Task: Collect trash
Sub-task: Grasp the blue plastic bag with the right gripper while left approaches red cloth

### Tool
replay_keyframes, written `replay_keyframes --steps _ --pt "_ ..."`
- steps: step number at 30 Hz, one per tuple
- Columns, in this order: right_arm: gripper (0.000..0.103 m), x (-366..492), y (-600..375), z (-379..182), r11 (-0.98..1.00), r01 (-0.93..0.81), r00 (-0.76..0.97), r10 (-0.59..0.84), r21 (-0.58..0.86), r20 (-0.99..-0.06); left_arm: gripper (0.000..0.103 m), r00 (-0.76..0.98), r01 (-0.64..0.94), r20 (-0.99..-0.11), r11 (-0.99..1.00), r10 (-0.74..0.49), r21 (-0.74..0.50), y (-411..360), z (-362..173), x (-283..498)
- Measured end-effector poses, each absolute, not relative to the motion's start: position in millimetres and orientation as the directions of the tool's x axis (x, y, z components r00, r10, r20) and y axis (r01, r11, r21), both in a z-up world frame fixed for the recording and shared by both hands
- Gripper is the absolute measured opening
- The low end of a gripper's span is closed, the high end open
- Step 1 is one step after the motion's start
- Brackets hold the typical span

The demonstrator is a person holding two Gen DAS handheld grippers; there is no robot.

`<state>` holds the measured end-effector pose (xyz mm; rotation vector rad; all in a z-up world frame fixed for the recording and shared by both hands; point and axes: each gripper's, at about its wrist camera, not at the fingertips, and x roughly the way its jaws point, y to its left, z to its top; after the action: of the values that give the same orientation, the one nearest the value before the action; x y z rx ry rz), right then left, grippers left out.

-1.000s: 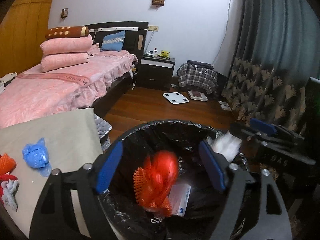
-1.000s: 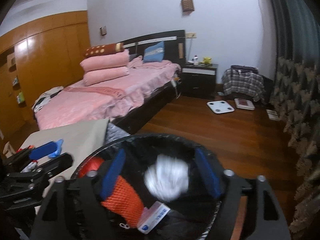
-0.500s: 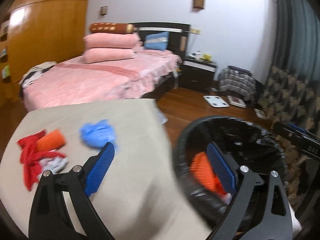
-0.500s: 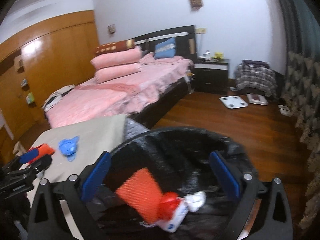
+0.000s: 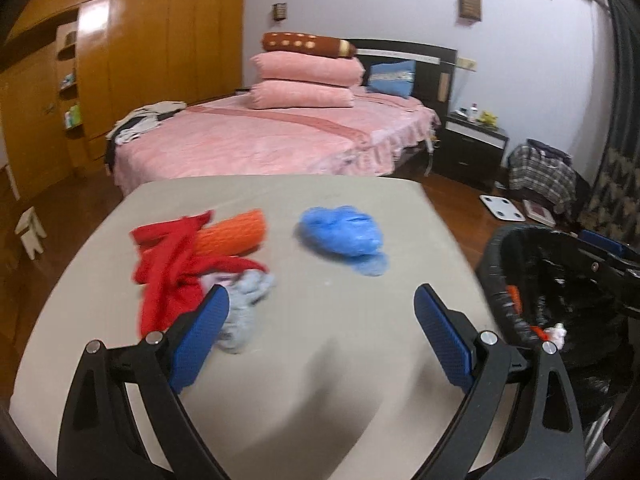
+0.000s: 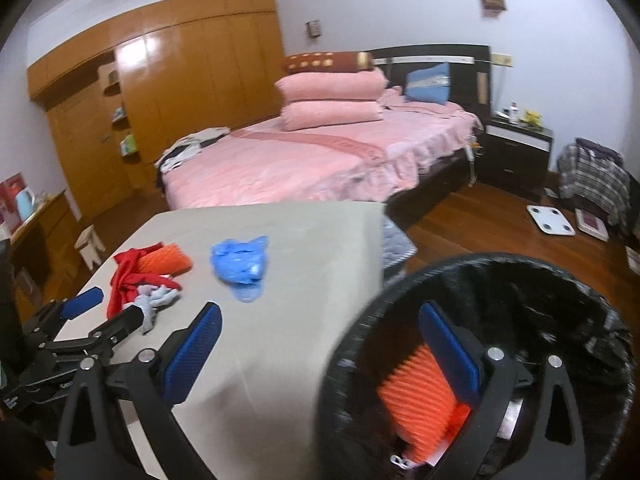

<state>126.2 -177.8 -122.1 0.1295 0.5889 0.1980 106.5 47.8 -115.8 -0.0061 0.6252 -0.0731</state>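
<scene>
Trash lies in two places: on the beige table [image 5: 328, 364] and in the one black-lined trash bin [image 6: 568, 280] that stands just beside the table's right edge. On the table I count four pieces. One crumpled blue plastic piece [image 5: 345, 236] lies alone, apart from the others. To its left three pieces are heaped and touching: one red cloth-like piece [image 5: 170, 264], one orange foam net [image 5: 232, 234] and one pale grey-white crumpled piece [image 5: 246, 308]. Inside the bin one orange foam net sleeve [image 6: 420, 396] is visible, with something red and a white edge under it; how many more pieces are there I cannot tell.

Both tools hold nothing. The left gripper [image 5: 322, 338] is spread wide above the table, its left blue pad near the grey-white piece. The right gripper [image 6: 320, 354] is also spread wide, one finger over the table and the other over the bin opening. One pink bed [image 5: 256, 144] stands behind the table.
</scene>
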Motion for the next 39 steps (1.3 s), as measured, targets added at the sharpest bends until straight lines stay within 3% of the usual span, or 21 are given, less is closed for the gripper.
replay_keyframes --steps 21,31,33,35,39 --pt "0.097 244 -77 -169 0.975 -0.195 0.751 0.219 0.107 -0.623 0.091 0.794 -0.197 -0.589 0.98 0.149 -0.018 152 -131 153" --pt "0.097 296 -46 -193 0.97 -0.225 0.668 0.22 0.089 -0.711 0.091 0.786 -0.205 -0.601 0.978 0.146 -0.031 166 -139 159" --pt "0.09 299 -41 -198 0.963 -0.254 0.641 0.239 0.092 -0.73 0.091 0.783 -0.206 -0.606 0.978 0.142 -0.036 167 -141 158" --pt "0.057 297 -37 -200 0.952 -0.29 0.625 0.265 0.097 -0.734 0.091 0.782 -0.207 -0.608 0.977 0.136 -0.046 168 -142 157" --pt "0.049 287 -34 -199 0.944 -0.318 0.633 0.281 0.089 -0.721 0.091 0.785 -0.198 -0.607 0.979 0.125 -0.055 169 -143 159"
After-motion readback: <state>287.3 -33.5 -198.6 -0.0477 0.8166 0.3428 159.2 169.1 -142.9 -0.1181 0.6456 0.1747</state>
